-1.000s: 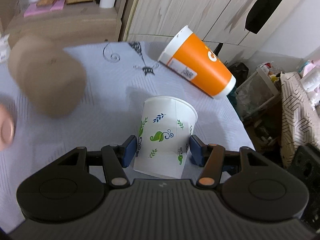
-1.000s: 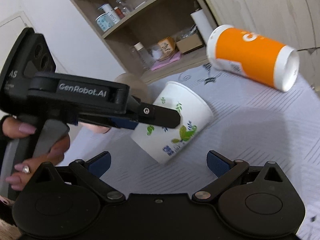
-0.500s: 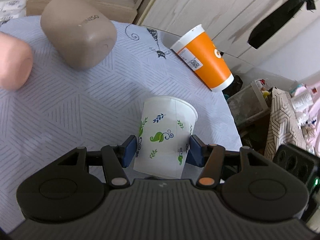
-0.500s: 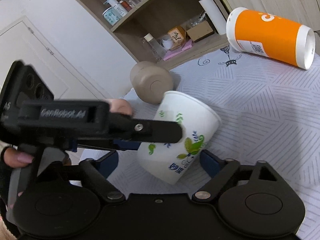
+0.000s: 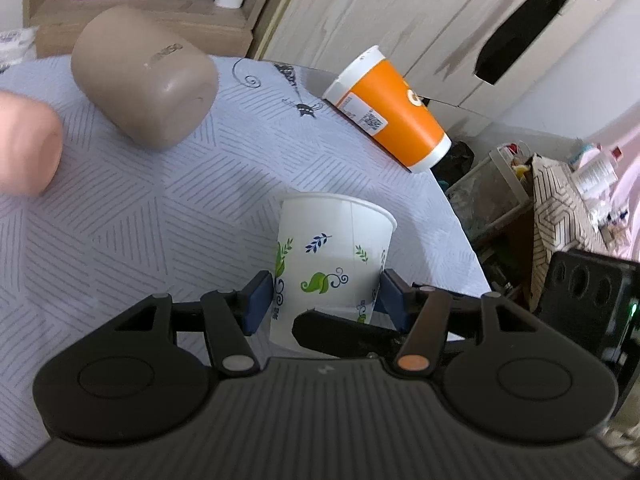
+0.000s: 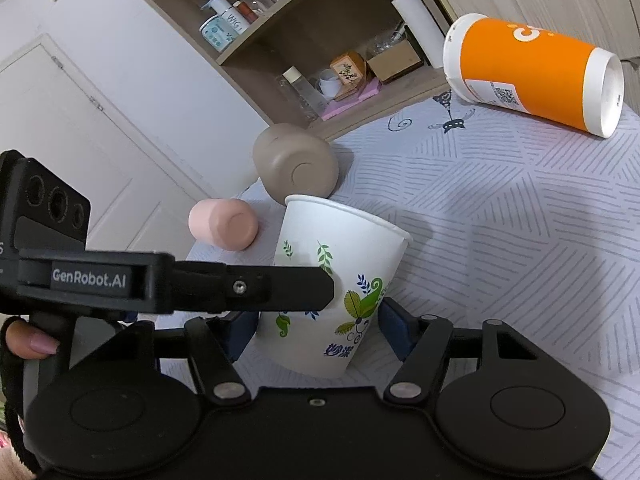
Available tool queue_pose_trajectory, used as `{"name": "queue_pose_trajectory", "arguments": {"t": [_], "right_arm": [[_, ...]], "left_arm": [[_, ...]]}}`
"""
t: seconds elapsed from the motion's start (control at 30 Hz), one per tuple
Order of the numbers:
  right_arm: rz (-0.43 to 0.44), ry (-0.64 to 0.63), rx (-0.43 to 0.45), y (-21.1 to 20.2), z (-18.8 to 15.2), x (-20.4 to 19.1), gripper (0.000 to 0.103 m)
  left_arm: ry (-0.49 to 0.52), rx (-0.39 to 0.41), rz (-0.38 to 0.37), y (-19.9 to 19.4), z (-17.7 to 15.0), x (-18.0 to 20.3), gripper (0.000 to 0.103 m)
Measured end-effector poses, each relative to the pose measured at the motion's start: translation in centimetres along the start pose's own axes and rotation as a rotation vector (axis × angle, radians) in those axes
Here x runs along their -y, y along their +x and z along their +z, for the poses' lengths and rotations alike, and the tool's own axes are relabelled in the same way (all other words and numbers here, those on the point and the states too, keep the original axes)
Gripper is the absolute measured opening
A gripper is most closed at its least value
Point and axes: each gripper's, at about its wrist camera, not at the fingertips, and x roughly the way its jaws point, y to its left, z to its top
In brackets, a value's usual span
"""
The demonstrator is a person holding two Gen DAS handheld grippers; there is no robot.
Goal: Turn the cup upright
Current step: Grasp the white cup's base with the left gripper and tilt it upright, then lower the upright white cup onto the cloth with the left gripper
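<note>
A white paper cup with green and blue leaf prints is held nearly upright, mouth up, just above the tablecloth. My left gripper is shut on its lower part, blue pads on both sides. In the right wrist view the cup leans slightly, and the left gripper's arm crosses in front of it. My right gripper has closed in around the cup's base, its blue pads at or next to both sides. Contact of the right pads is hard to tell.
An orange paper cup lies on its side at the table's far right edge. A brown cup and a pink cup lie on their sides at the left. The round table has a pale patterned cloth. Shelves stand behind.
The left gripper has tilted the leaf-print cup closer to upright. The right gripper has moved in and narrowed its fingers around the cup's base.
</note>
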Motion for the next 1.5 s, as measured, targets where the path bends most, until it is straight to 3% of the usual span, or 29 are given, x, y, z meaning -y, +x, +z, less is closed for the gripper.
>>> {"name": "queue_pose_trajectory", "arguments": {"t": [0.27, 0.63, 0.93, 1.27, 1.5], "right_arm": [[-0.026, -0.152, 0.023, -0.7, -1.3, -2.1, 0.070], [-0.131, -0.477, 0.072, -1.5, -3.1, -6.8, 0.070], [-0.242, -0.727, 0.146, 0.1, -2.4, -9.6, 0.069], [-0.303, -0.813, 0.217, 3.8, 0.3, -9.3, 0.069], [-0.341, -0.845, 0.174, 5.5, 1.2, -8.6, 0.069]], "left_arm": [[0.163, 0.060, 0.005, -1.8, -2.3, 1.2, 0.057], [0.315, 0.181, 0.011, -4.9, -5.6, 1.6, 0.057], [0.296, 0.287, 0.011, -6.2, -5.0, 0.0, 0.057], [0.264, 0.370, 0.007, -4.8, -1.9, -2.5, 0.057], [0.282, 0.354, 0.038, -2.7, -0.7, -2.9, 0.057]]}}
